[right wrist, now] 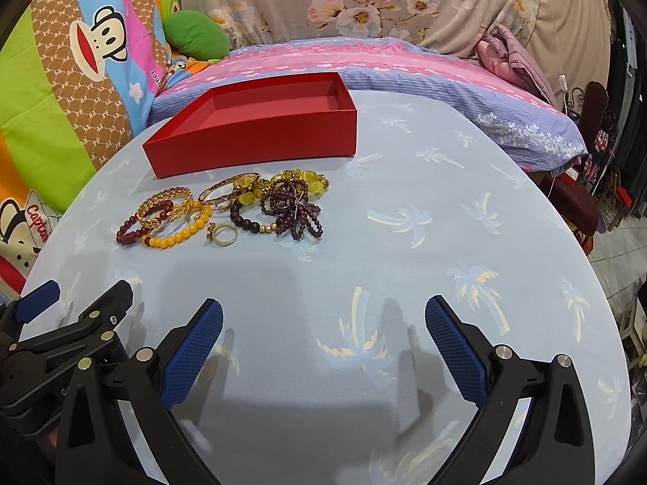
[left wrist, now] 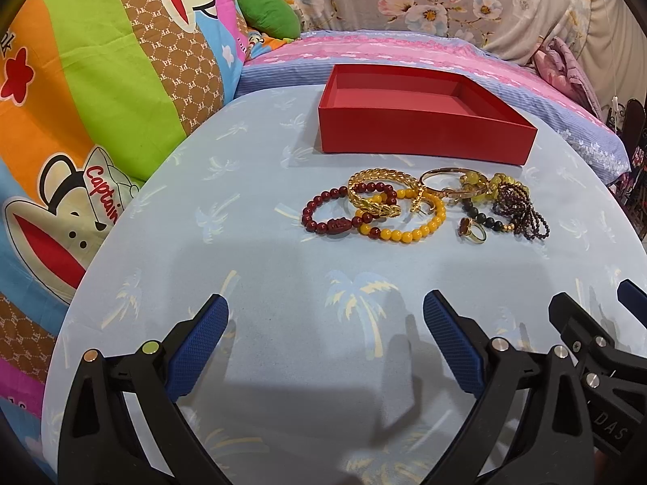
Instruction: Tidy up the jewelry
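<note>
Jewelry (left wrist: 424, 206) lies heaped before seemingly empty red box (left wrist: 424, 137).

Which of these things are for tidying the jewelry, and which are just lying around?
For the job:
red box
dark red bead bracelet
yellow bead bracelet
gold chain bracelet
gold ring
purple bead bunch

Just lying around:
green cushion
cartoon monkey quilt

Open box (left wrist: 424, 137) sits on the table (left wrist: 283, 283), far side. Jewelry heap just in front of it: beaded bracelets (left wrist: 364, 218) left, chain bracelet (left wrist: 380, 194) lying over them, bangle (left wrist: 449, 186) middle, ring (left wrist: 471, 232) nearest, tassel beads (left wrist: 521, 210) right. Pillows (left wrist: 101, 81) left of table.
</note>
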Demonstrator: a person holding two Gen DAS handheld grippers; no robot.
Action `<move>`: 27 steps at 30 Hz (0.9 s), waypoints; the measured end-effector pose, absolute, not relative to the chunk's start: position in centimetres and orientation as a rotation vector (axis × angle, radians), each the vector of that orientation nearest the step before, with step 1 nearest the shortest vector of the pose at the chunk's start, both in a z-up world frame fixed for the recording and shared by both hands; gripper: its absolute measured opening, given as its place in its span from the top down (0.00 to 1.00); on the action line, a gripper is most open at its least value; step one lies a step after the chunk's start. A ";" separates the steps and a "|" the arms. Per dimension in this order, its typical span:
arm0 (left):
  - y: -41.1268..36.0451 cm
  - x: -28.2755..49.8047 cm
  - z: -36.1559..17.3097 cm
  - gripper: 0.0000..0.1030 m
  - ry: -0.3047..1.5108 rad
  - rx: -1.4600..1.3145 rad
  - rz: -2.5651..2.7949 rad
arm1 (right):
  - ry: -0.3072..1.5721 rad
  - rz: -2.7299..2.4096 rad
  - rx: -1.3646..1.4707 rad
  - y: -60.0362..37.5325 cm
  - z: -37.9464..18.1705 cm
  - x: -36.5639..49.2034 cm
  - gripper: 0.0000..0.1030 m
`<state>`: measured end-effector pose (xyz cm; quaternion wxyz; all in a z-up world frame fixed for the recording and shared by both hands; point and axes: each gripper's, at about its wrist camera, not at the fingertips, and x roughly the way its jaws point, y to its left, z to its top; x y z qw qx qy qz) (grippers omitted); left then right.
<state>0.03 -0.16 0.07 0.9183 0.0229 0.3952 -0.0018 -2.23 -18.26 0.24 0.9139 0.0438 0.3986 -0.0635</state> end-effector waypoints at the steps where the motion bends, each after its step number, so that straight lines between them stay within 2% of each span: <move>1: -0.1 0.1 0.0 0.10 0.814 0.047 -0.004 | 0.821 -0.131 0.090 -18.3 0.2 -2.2 0.06; 27: -0.2 0.1 0.1 0.10 0.811 0.048 -0.004 | 0.818 -0.128 0.093 -18.3 0.3 -2.3 0.06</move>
